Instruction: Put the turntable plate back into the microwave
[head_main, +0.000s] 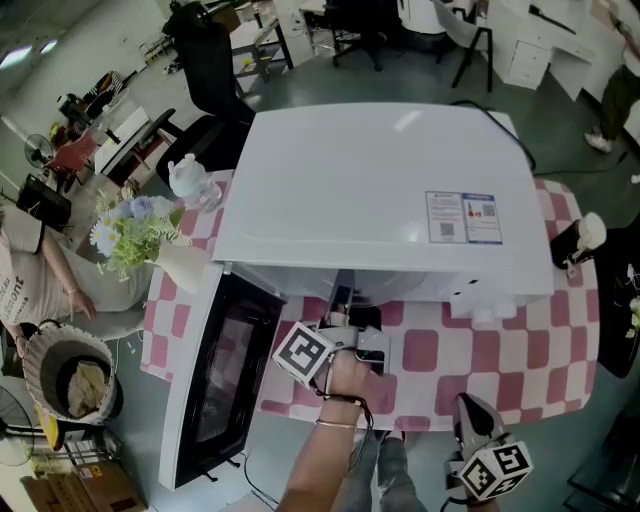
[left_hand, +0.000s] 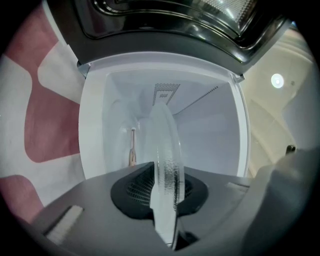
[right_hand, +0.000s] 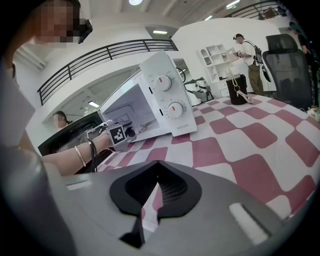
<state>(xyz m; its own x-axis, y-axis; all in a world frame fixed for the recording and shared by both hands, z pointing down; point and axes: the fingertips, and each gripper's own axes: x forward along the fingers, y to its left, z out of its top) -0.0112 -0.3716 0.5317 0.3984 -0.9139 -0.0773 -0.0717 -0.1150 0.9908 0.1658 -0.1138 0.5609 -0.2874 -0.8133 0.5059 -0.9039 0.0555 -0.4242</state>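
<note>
We see the left gripper (left_hand: 165, 202), jaws clenched on the upright turntable plate (left_hand: 164, 145), at the open microwave (head_main: 380, 190). The right gripper (right_hand: 152, 197), jaws closed and empty, hangs at the table's (head_main: 430, 352) front edge.

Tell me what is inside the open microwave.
The microwave's white walls and a vent grille show, with the glass turntable plate gripped in the left tongs at its mouth. Plate and tongs cover the cavity's near part.
</note>
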